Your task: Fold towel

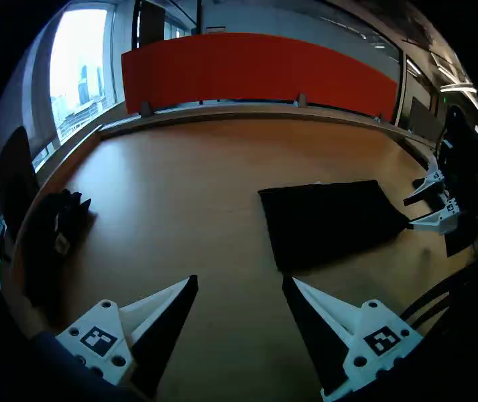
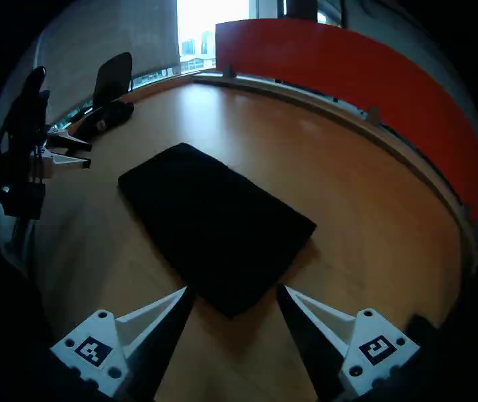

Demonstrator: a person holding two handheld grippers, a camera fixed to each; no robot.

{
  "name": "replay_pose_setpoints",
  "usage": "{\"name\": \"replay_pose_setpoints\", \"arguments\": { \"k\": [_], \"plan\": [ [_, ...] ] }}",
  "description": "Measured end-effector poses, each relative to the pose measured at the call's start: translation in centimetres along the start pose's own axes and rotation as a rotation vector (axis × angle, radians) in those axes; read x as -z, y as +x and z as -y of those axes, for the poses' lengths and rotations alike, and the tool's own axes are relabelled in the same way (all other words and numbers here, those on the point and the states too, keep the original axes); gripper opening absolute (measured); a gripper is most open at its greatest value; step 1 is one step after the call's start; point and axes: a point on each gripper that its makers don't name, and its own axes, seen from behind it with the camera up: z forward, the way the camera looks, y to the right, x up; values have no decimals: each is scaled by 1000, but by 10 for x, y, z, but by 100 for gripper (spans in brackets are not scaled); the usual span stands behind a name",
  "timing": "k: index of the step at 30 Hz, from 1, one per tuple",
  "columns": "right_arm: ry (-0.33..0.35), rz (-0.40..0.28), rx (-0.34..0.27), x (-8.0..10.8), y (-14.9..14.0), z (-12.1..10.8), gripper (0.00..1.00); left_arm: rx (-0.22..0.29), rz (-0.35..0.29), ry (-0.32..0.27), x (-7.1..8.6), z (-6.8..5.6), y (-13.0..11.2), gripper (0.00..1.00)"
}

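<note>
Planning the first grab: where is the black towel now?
In the right gripper view, the black towel lies flat on the table, near corner at the open right gripper, left gripper off to its left.

1x towel | 2x grippers | 1x red divider | 1x tbl

The left tool points forward with its two fingers spread wide, nothing pressed between them. The right tool is spread just as wide and grips nothing, its fingers angled slightly downward.
</note>
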Motion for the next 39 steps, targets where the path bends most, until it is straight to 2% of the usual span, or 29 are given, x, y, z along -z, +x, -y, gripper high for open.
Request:
{"name": "replay_pose_setpoints", "arguments": {
  "k": [7,12,19,23,25,31,33,39],
  "plan": [
    [25,31,26,1,-7,3,87,15,-21,9,7,3,-8,94],
    [25,62,49,0,-16,1,75,8,-25,23,14,8,-15,94],
    [46,79,64,0,-20,2,61,34,-36,36,26,14,-24,94],
    [50,92,73,0,-23,2,59,42,-50,40,31,15,-27,94],
    [49,99,73,-1,-25,2,49,39,-54,41,33,16,-29,94],
    [50,102,62,-2,-24,2,48,32,-62,45,37,17,-33,94],
    [49,101,63,-1,-24,2,38,35,-67,47,38,18,-33,94],
    [46,101,60,-2,-22,1,24,39,-87,57,40,23,-31,94]
  ]
}}
